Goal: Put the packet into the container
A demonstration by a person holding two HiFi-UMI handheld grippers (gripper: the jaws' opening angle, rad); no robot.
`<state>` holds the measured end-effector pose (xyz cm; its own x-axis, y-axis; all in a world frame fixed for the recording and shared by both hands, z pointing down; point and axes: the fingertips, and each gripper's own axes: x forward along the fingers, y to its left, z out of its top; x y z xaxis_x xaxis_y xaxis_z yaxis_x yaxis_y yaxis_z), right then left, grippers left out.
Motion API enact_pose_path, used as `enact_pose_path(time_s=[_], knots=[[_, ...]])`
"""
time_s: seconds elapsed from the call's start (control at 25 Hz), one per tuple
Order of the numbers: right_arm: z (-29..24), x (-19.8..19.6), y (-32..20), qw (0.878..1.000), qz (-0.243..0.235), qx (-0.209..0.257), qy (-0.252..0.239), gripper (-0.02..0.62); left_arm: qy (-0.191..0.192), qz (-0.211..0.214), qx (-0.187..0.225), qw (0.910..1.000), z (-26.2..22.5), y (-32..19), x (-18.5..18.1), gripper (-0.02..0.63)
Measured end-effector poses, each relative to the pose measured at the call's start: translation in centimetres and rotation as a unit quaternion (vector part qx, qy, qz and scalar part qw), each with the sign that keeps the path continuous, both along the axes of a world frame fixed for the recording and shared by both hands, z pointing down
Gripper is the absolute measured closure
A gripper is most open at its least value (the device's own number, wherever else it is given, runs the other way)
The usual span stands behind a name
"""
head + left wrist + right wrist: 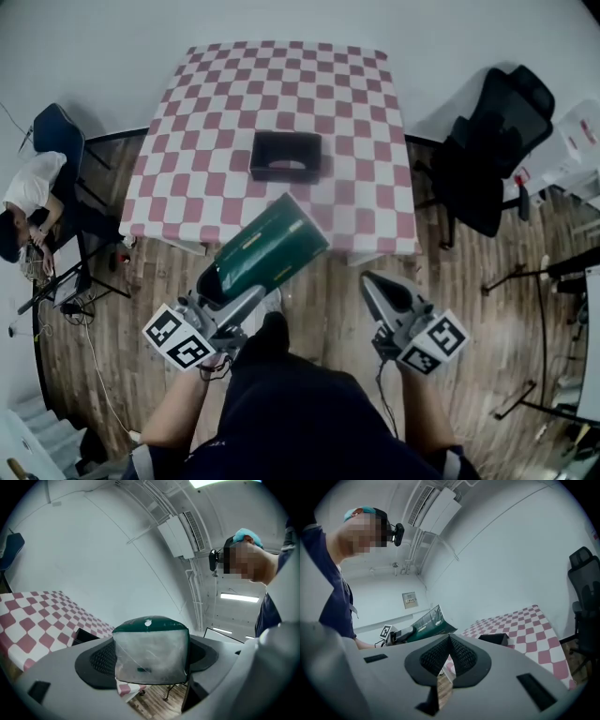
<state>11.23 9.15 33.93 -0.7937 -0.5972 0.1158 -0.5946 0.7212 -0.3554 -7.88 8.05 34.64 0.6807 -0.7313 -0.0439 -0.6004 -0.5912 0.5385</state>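
Note:
My left gripper (228,291) is shut on a dark green packet (262,249) that sticks up and forward toward the table edge. In the left gripper view the packet's (151,648) silvery sealed end fills the space between the jaws. A black rectangular container (286,156) sits on the red-and-white checkered table (206,141), a little beyond the packet's tip; its corner shows as the container (83,635) past the jaw. My right gripper (375,292) is held at the right over the floor, jaws together and empty; the right gripper view shows the packet (427,622) and container (494,638).
A black office chair (487,150) stands right of the table. A person sits at a blue chair (54,131) at the far left, with cables and stands on the wooden floor (328,272). More stands are at the right (544,281).

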Motion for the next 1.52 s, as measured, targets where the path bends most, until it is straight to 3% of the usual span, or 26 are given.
enact_pose_path(time_s=[0.56, 0.8, 1.0, 1.32, 1.52], knots=[[0.4, -5.9, -13.9, 0.998, 0.055, -0.03, 0.015, 0.583, -0.025, 0.055, -0.017, 0.998, 1.9, -16.4, -6.6, 0.163], [1.0, -6.4, -16.7, 0.996, 0.08, -0.042, 0.02, 0.583, -0.054, 0.089, -0.009, 0.9945, 3.3, -21.2, -7.2, 0.163], [1.2, -5.6, -16.1, 0.994, 0.088, -0.053, 0.025, 0.583, -0.095, 0.113, -0.002, 0.989, 4.4, -22.5, -6.0, 0.163], [3.4, -4.6, -18.9, 0.993, 0.081, -0.082, 0.02, 0.583, -0.192, 0.165, 0.016, 0.9672, 7.5, -28.6, -4.5, 0.163], [4.9, -2.9, -19.8, 0.992, 0.073, -0.103, 0.019, 0.583, -0.259, 0.202, 0.026, 0.9442, 9.8, -30.9, -2.8, 0.163]])
